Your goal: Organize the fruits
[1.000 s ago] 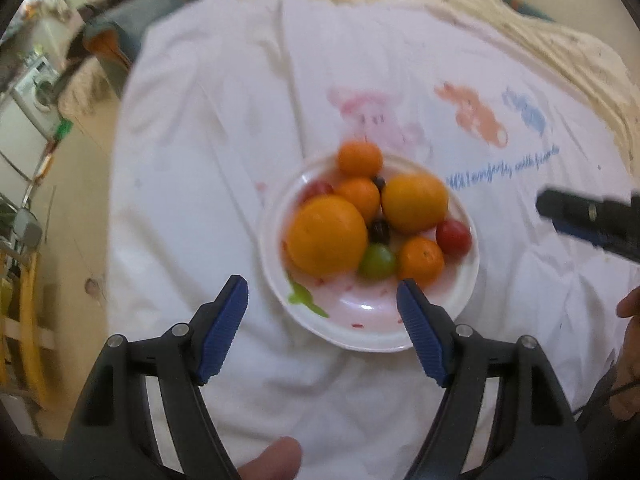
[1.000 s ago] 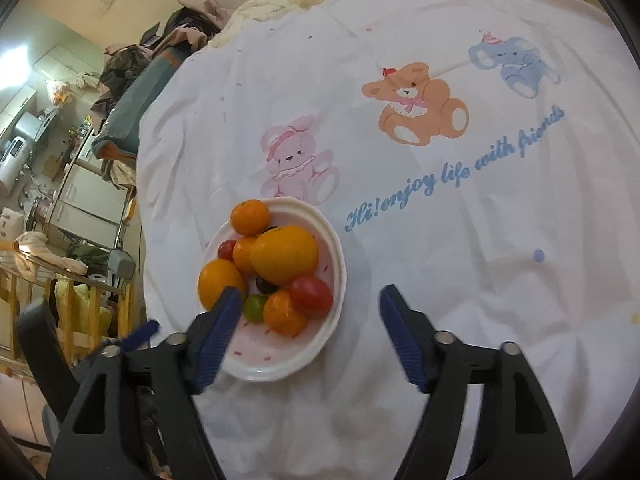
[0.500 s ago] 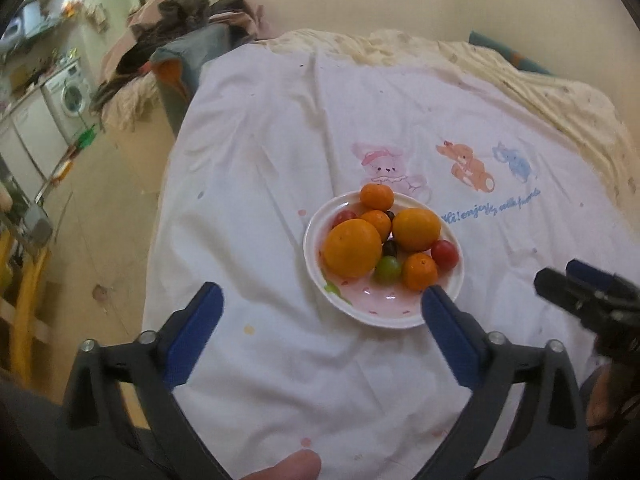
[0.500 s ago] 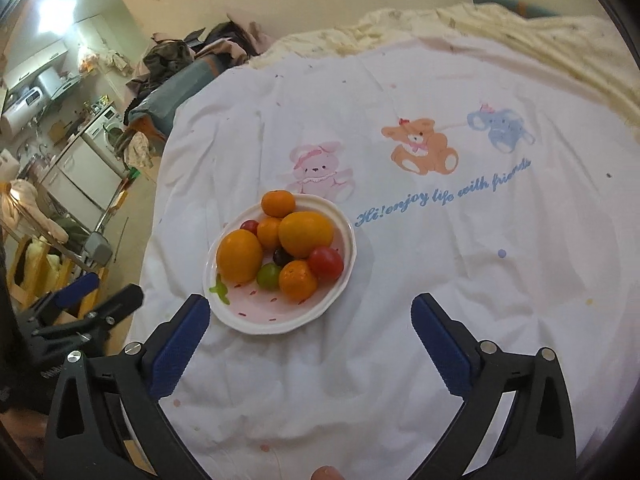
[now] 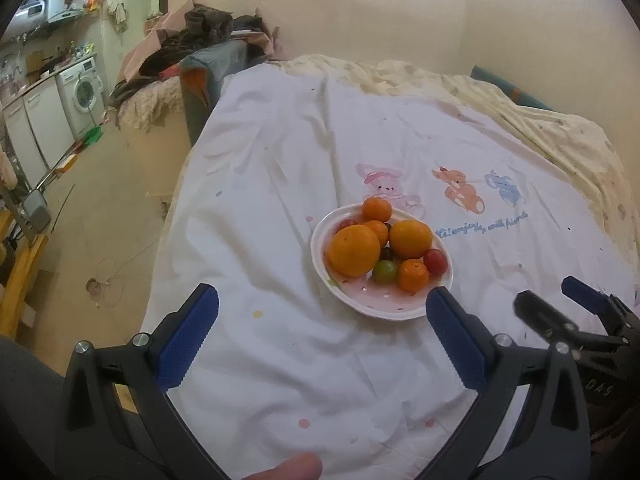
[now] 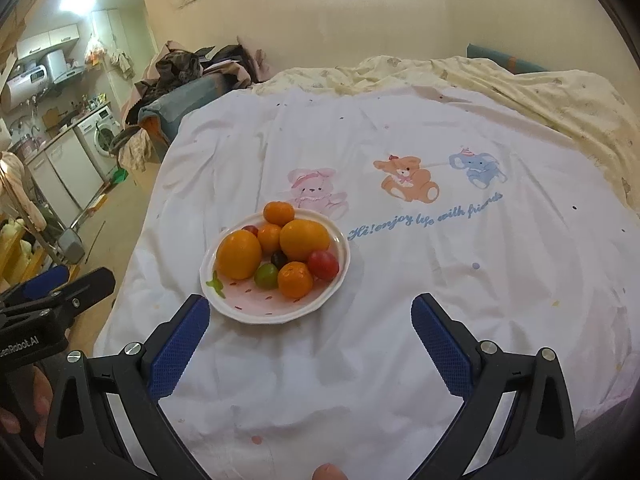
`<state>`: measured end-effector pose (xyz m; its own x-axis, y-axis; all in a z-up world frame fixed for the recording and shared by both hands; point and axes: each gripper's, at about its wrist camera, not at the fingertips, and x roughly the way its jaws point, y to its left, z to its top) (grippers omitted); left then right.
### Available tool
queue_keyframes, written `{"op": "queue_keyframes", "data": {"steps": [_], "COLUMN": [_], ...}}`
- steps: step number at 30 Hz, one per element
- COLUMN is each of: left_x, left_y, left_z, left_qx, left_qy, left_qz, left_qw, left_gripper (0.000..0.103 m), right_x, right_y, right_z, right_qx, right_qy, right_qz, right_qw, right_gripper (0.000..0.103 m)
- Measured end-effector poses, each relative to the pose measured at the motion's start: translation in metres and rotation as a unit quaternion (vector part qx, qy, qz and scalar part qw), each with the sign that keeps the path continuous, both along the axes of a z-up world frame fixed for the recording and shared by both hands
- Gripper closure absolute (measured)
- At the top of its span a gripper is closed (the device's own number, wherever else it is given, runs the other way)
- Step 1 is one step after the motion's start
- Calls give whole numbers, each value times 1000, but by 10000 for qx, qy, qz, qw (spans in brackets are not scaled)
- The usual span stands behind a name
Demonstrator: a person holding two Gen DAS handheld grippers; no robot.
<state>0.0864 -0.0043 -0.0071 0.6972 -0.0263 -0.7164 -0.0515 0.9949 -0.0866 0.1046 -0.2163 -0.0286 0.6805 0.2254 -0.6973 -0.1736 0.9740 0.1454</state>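
A white plate [image 5: 384,312] sits on the printed cloth and holds two big oranges [image 5: 354,250], smaller mandarins [image 5: 413,276], a red tomato [image 5: 435,262], a green one [image 5: 385,272] and a dark one. My left gripper [image 5: 322,296] hovers open short of the plate's near rim, with nothing between its blue pads. The right gripper [image 6: 310,304] is open too and empty. From it, the plate [image 6: 276,316] lies ahead and a little left, oranges [image 6: 239,254] on top. Each gripper shows in the other's view: the right gripper [image 5: 546,294] and the left gripper [image 6: 76,280].
The white cloth [image 6: 400,280] with cartoon animals covers a bed, and a cream blanket [image 5: 520,120] lies bunched behind it. The bed's left edge drops to bare floor [image 5: 100,220]. Beyond are a pile of clothes [image 5: 192,40] and a washing machine [image 5: 82,92].
Both grippers have pulled back and up from the plate, which now looks smaller and farther. Both sets of jaws have spread wider. The fruit has not moved.
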Motion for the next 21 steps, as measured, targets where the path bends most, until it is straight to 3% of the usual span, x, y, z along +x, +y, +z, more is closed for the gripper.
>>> {"op": "queue_keyframes", "data": {"steps": [21], "left_x": [3], "left_y": [-4], "left_z": [-11], "left_qx": [-67], "left_qy": [216], "left_qz": [27], "left_qw": [9997], "left_gripper": [1], "right_x": [2], "right_y": [-5], "right_z": [1], "right_qx": [66], "right_qy": [4], "right_qz": [-102], "right_qw": [9999], "right_gripper": [0]}}
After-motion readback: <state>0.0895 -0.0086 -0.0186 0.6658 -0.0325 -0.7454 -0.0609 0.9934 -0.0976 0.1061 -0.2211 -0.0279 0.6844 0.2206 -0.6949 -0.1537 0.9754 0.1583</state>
